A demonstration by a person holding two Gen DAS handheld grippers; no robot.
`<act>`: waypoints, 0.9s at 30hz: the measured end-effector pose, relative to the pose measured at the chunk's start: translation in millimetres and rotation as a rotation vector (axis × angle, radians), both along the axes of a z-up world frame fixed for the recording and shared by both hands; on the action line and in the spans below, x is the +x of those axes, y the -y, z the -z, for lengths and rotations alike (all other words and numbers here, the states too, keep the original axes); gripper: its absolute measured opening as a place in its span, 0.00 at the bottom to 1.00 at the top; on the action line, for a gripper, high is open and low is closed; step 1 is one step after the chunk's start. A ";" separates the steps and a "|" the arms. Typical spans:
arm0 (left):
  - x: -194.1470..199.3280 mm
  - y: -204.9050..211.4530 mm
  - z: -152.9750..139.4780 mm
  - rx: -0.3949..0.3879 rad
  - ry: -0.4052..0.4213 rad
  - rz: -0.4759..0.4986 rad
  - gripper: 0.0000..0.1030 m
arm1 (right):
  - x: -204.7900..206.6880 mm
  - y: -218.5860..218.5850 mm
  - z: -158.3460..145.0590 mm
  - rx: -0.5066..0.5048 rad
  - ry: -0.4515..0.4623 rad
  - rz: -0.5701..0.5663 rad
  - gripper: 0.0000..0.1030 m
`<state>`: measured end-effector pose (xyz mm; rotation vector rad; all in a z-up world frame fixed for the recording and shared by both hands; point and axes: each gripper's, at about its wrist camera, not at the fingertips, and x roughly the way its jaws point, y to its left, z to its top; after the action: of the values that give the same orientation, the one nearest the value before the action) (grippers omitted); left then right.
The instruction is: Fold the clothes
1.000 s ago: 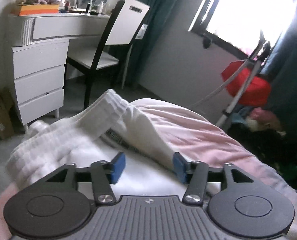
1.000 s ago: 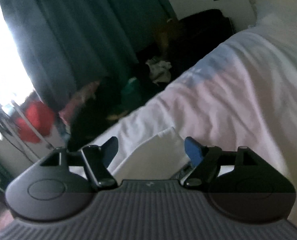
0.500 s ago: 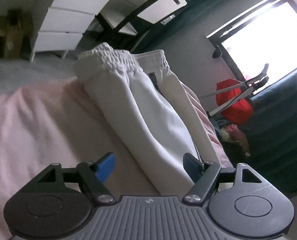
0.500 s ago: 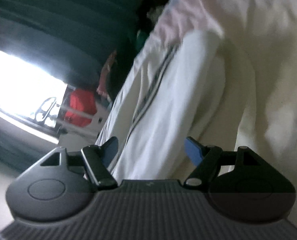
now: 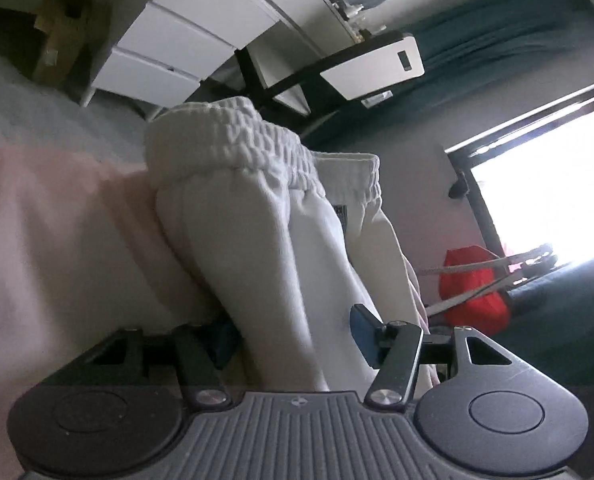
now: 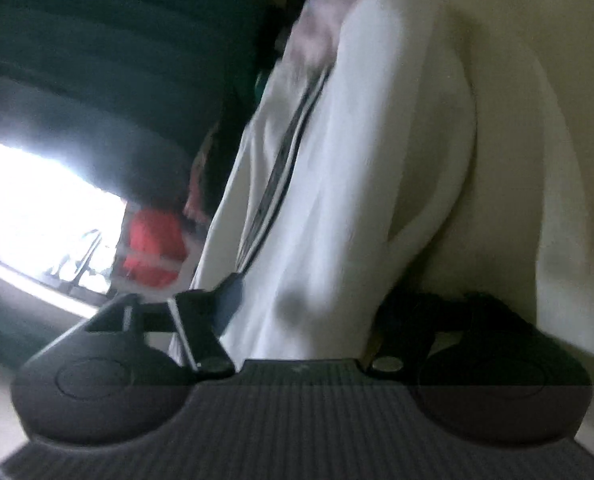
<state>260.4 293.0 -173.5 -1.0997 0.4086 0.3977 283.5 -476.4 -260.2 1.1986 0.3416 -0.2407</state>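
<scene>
White sweatpants point(image 5: 281, 240) lie folded lengthwise on the pink bed sheet point(image 5: 57, 240), with the elastic waistband point(image 5: 233, 136) at the far end. My left gripper point(image 5: 293, 336) is open and low on the bed. It straddles the near end of the pants, its left finger tucked beneath the fabric. In the blurred right wrist view the same pants point(image 6: 357, 160) show a dark side stripe point(image 6: 281, 168). My right gripper point(image 6: 313, 308) is open around them, and cloth largely hides its right finger.
Beyond the bed stand a white drawer unit point(image 5: 169, 44), a black-and-white chair point(image 5: 369, 68) and a cardboard box point(image 5: 61, 40) on the floor. A bright window point(image 5: 545, 184), a red bag point(image 5: 473, 284) and dark curtains point(image 6: 117, 40) lie to the side.
Both grippers have dropped down onto the bed and pushed forward. The pants now sit between each pair of fingers, which have stayed open.
</scene>
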 end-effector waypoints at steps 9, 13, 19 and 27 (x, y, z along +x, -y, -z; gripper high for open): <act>-20.3 -13.7 -34.5 0.058 0.054 0.018 0.08 | -23.5 21.6 -9.9 -0.021 0.059 0.055 0.11; -59.2 -27.0 -60.0 0.081 0.067 0.047 0.08 | -47.7 19.3 -31.7 -0.014 0.071 0.023 0.11; -132.8 -58.1 -93.9 0.060 0.093 0.016 0.07 | -100.0 23.0 -41.8 0.045 0.042 -0.014 0.11; -213.4 -64.2 -105.1 0.169 -0.028 0.043 0.08 | -153.1 22.8 -46.5 0.160 -0.002 -0.038 0.11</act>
<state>47.0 357.2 -68.4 -0.9205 0.4144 0.4028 130.4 -499.2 -213.7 1.3486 0.3900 -0.1842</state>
